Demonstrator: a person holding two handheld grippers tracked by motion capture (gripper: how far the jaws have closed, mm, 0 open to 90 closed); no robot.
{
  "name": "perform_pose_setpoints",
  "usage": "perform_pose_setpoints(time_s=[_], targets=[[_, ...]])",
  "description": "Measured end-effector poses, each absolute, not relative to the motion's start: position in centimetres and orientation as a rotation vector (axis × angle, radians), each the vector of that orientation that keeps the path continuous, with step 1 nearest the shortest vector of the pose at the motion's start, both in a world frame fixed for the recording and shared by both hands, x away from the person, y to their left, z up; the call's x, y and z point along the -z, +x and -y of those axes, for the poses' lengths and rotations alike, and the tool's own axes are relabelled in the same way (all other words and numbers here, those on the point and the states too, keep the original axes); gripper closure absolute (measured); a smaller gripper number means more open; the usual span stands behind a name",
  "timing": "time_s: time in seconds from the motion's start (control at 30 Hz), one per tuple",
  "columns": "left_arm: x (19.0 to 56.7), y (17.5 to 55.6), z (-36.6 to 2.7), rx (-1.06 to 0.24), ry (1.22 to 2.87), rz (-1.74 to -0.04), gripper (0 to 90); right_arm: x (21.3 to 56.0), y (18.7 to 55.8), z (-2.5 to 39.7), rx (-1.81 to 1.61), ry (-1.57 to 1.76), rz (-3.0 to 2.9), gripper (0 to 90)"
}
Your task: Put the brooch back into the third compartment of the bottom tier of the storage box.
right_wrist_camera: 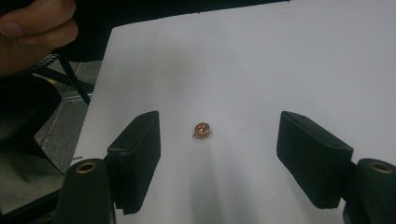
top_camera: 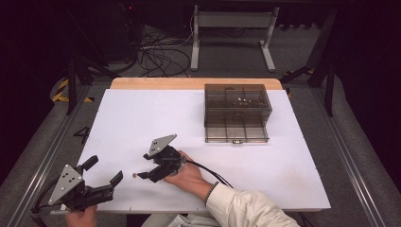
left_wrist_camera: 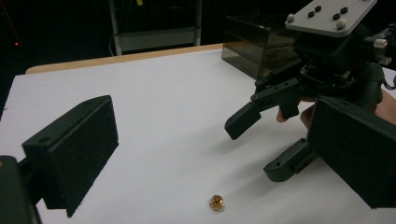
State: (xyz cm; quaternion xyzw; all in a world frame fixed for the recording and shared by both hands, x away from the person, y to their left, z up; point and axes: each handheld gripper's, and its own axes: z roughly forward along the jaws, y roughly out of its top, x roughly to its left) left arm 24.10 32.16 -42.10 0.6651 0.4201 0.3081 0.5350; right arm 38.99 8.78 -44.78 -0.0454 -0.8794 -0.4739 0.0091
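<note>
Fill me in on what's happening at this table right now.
A person holds a gripper in each hand over a white table top. The right gripper is open and aimed at a small copper-coloured nut lying on the white surface, just ahead of its jaws and not yet gripped. The left gripper is open too, off to the side and holding nothing. A smoky clear drawer box stands farther back, its lower drawer pulled slightly out.

White table (top_camera: pixel 142 113): copper nut (top_camera: pixel 134 175), smoked drawer box (top_camera: pixel 237 113).
</note>
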Motion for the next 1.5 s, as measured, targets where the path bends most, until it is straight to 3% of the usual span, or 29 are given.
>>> perform_pose_setpoints(time_s=[0.73,1.5], targets=[[42.2,24.2,-32.4,-0.727,1.571,-1.016,2.8,46.3,38.6,-10.6,1.441,-0.113,2.772,35.2],[42.2,24.2,-32.5,-0.731,1.561,-1.019,2.8,47.2,38.2,-13.1,1.344,-0.047,2.87,56.1]])
